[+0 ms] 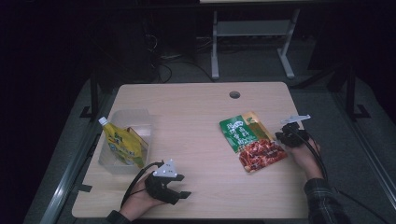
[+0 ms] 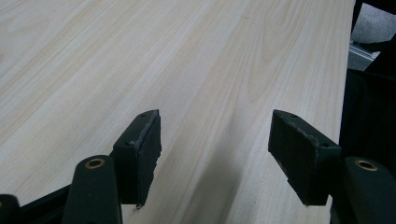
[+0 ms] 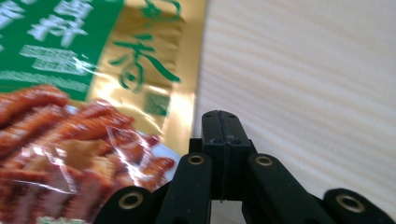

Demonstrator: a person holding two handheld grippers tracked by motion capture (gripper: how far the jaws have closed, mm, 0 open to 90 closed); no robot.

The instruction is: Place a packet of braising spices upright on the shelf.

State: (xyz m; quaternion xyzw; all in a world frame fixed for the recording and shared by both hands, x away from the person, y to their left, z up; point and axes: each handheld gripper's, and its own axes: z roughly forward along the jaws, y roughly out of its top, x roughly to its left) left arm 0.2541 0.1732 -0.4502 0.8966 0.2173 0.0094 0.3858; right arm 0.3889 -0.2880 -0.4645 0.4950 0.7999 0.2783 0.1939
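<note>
The right hand-held gripper (image 1: pixel 281 136), jaws pressed together, lies low beside the snack packet (image 1: pixel 252 140); the left hand-held gripper (image 1: pixel 180 187) rests spread on the surface (image 1: pixel 196 116).

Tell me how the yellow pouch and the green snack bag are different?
The yellow pouch leans inside the clear plastic bin; the green snack bag lies flat on the bare table. The pouch has a white cap; the bag has none. Both are shiny food packs.

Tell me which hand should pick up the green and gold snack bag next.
Right, probably. The right tool sits at the snack bag's edge, jaws shut with nothing between them, so it must open first. The left tool is open but rests over bare table, near the clear container.
</note>
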